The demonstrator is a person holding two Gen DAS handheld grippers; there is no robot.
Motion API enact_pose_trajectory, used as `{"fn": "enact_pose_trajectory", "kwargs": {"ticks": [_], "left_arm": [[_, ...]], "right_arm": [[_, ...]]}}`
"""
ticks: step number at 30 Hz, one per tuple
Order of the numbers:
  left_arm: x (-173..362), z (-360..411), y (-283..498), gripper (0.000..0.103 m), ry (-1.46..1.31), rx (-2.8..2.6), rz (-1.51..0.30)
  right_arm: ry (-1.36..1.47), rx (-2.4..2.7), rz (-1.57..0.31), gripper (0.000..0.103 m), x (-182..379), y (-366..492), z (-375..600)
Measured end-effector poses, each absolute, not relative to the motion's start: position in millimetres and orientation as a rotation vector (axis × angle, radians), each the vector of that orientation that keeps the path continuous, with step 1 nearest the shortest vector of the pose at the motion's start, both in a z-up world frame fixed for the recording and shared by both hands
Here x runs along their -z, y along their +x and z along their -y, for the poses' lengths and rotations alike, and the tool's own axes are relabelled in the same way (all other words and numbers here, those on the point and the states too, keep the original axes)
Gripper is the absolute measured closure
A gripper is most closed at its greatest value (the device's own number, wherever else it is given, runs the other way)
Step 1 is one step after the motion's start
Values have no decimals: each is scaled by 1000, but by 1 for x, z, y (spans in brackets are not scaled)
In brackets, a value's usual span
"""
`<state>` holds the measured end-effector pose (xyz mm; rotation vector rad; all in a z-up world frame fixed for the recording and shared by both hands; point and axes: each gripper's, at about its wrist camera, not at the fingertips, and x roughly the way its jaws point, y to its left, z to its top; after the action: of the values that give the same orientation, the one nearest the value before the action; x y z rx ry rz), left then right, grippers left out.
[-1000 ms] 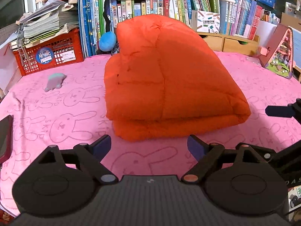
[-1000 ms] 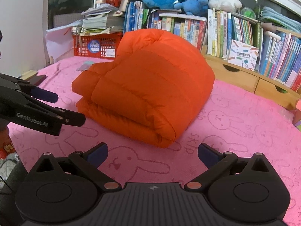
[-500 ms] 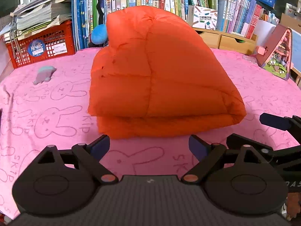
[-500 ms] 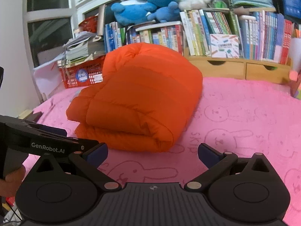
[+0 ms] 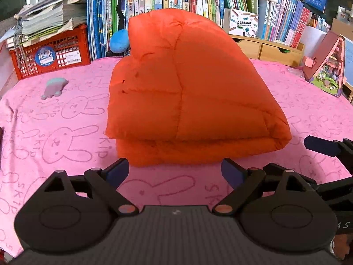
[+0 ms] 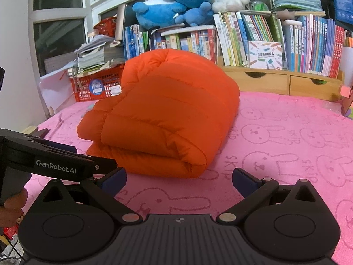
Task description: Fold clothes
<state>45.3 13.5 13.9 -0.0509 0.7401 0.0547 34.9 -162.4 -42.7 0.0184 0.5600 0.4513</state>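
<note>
Orange padded jacket [image 5: 189, 92], one, lies folded mid-worktop [image 5: 55, 132] on pink bunny cloth; its underside and far end are hidden. Left hand-held gripper [image 5: 175, 172] and right hand-held gripper [image 6: 178, 180] both gape empty near its front fold. One grey toy [image 5: 54, 87] lies toward the left edge.

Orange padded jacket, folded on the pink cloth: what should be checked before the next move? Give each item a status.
1. Orange padded jacket folded into a stacked bundle: ok.
2. Left gripper jaws open, nothing between them: ok.
3. Right gripper jaws open, nothing between them: ok.
4. Both grippers short of the jacket's near edge, not touching it: ok.
5. Pink bunny cloth lying flat around the bundle: ok.
6. Fold neat on the far side, by the bookshelf: cannot tell.
</note>
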Motion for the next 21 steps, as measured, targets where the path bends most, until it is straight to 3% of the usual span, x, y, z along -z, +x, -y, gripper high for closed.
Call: {"fn": "enact_pose_trajectory", "kwargs": {"ticks": [12, 21], "left_arm": [[-14, -16, 48, 11, -46, -72, -753], [-16, -17, 50, 4, -39, -84, -758]], "right_arm": [[5, -462, -550, 0, 41, 36, 159], [-8, -460, -553, 0, 43, 37, 157]]}}
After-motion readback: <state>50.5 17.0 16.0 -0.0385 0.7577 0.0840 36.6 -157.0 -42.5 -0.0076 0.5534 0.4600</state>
